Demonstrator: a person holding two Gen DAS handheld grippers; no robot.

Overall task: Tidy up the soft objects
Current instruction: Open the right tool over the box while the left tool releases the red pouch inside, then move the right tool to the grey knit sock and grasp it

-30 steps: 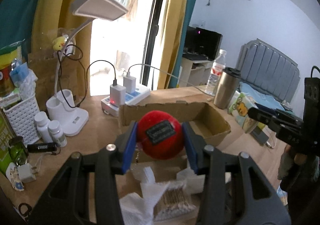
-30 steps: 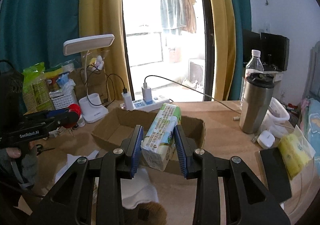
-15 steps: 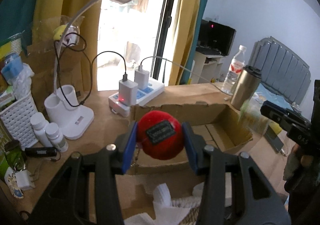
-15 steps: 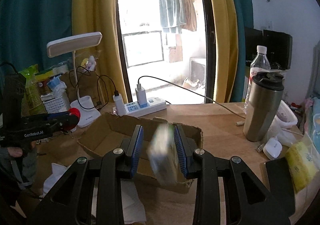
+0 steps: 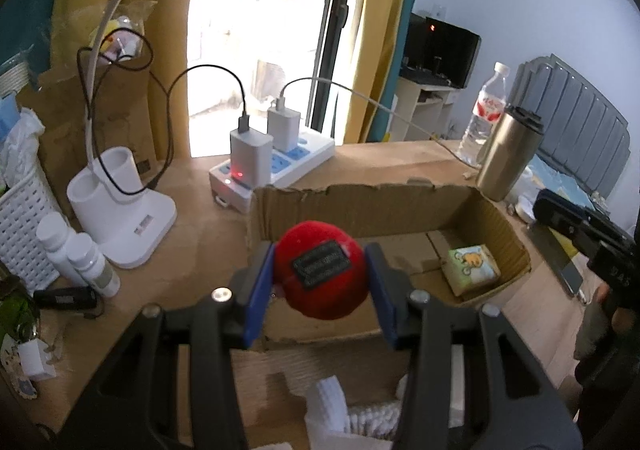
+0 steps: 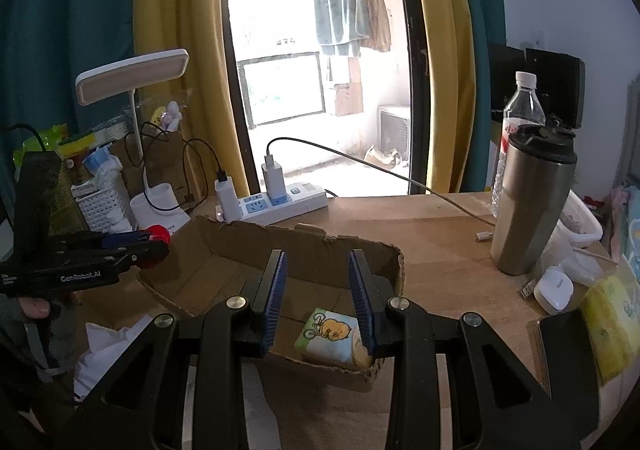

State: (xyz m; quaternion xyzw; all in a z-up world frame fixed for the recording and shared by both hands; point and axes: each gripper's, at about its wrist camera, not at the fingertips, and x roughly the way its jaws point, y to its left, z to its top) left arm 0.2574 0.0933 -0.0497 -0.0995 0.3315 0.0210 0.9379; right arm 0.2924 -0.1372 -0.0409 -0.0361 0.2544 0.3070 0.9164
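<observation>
The left gripper (image 5: 320,278), low and centre in its own view, is clenched on a red plush ball (image 5: 322,274) bearing a dark label, its blue pads pressing both sides. The ball hangs over the near left part of a shallow cardboard box (image 5: 360,206) that fills the middle of the frame.

The right gripper (image 6: 318,298), at lower centre of its view, stands released, its blue-lined jaws spread wide with nothing between them. Below and between them, a small tissue pack (image 6: 330,338) printed with a yellow duck lies inside the box, against the near wall at the right end. In the left wrist view the same pack sits at the box's right end, right of centre.

Behind the box, a white power strip (image 6: 280,204) carries two chargers. A white desk lamp (image 6: 132,76) rises at upper left of the right wrist view, beside a white basket (image 6: 102,206). At right stand a steel tumbler (image 6: 532,202) and a water bottle (image 6: 522,106). Crumpled white tissue (image 5: 332,406) lies at the bottom of the left wrist view.
</observation>
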